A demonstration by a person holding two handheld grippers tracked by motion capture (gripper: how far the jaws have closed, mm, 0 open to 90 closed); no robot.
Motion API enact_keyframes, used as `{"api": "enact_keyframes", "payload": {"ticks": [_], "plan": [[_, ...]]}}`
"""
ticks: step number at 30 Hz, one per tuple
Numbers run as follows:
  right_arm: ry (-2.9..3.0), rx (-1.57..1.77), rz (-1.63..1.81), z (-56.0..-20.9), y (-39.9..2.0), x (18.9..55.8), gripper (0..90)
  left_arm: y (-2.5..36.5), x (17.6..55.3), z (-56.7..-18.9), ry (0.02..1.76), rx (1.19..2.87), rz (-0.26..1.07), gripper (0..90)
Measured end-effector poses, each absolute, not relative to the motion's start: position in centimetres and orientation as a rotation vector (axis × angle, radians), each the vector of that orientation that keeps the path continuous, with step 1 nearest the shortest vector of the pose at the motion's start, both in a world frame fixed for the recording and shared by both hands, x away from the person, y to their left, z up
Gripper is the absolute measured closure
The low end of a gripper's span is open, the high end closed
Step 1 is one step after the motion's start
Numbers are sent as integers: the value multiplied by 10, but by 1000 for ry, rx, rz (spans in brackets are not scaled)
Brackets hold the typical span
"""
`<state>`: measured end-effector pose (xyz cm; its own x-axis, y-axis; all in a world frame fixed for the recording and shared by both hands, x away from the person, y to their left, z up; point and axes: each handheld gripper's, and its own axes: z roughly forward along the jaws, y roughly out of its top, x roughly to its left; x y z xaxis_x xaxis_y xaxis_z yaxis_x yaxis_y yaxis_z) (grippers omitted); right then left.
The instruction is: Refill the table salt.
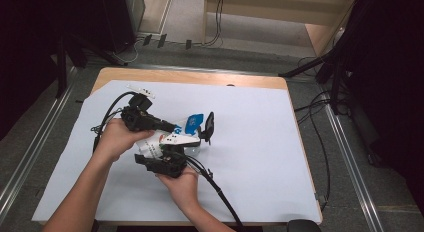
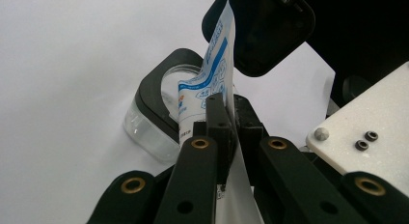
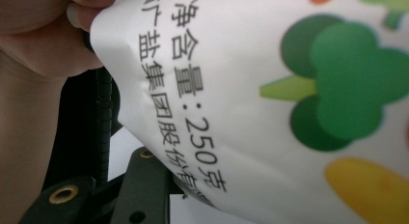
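A white and blue pouch point(image 1: 172, 140) printed with vegetables hangs between my two grippers at the middle of the table. My left gripper point(image 1: 174, 127) is shut on the pouch's thin upper edge point(image 2: 217, 60), with its jaws pinched together around the film point(image 2: 230, 113). My right gripper point(image 1: 165, 161) holds the pouch's bulky body from the near side. In the right gripper view one finger point(image 3: 144, 183) presses against the pouch point(image 3: 251, 89), and the other finger is hidden behind it. Just beyond stands a clear jar point(image 2: 154, 125) with a black rim, its hinged black lid point(image 2: 270, 35) tipped up.
A pale sheet point(image 1: 260, 142) covers the wooden table point(image 1: 200, 77). Black cables trail from both grippers toward the near edge point(image 1: 220, 192). A thumb of the left hand point(image 3: 34, 35) rests at the pouch's corner. Floor rails and dark stands surround the table.
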<state>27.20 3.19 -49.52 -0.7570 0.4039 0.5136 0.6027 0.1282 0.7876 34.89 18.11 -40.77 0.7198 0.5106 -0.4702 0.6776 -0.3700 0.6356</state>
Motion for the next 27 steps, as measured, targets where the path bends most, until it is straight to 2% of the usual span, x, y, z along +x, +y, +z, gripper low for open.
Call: {"api": "enact_keyframes", "payload": {"ticks": [6,21,27], "plan": [[-2244,-992,-1691,-497,34,271,588,181,349,-407,903,2046,-249,899],[-2234,-1006,-1695,-499,32,273,638,181,347,-405,896,2031,-250,897],[-2237,-1004,-1698,-501,32,274,632,180,346,-405,899,2028,-258,897]]}}
